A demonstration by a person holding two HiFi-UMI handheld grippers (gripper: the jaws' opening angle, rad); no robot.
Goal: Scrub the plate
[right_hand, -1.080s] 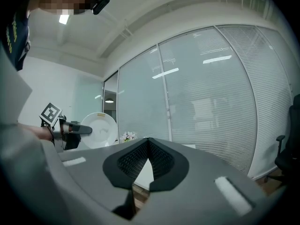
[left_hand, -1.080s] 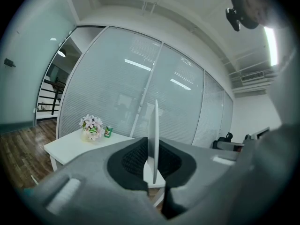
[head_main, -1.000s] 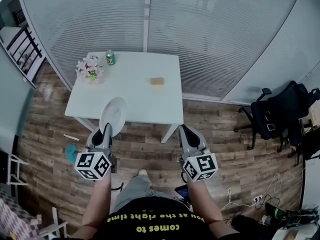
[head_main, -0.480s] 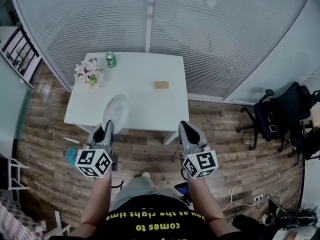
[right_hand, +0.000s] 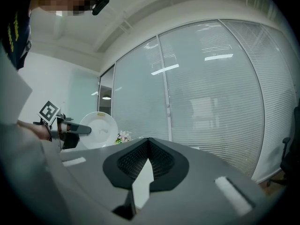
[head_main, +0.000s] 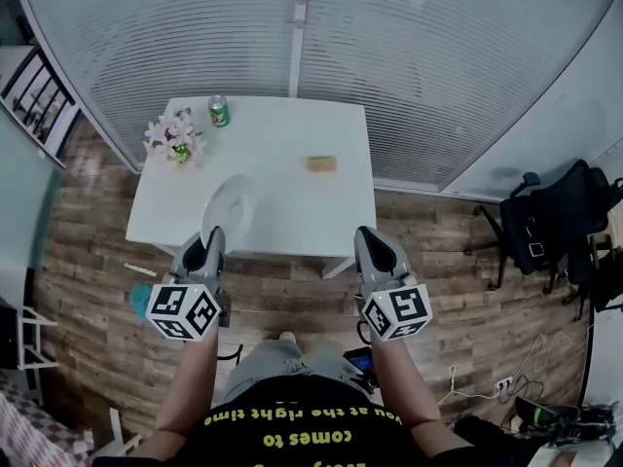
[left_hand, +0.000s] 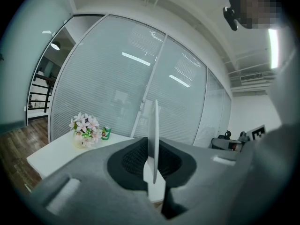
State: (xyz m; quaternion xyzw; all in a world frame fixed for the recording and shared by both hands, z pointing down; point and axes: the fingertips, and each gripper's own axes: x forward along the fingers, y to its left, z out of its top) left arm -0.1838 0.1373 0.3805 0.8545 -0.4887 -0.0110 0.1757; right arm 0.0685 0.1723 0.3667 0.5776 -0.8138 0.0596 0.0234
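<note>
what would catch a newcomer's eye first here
The white plate stands out, held upright in the left claw before the white table. The right claw is shut and empty. On the table, pink flowers and a green can stand at the far left, and a tan block lies alone toward the right.

I bring both hands forward: the left gripper (head_main: 213, 237) with its plate (head_main: 232, 202) and the right gripper (head_main: 366, 236) now sit higher in frame, closer to the counter (head_main: 282, 197).
</note>
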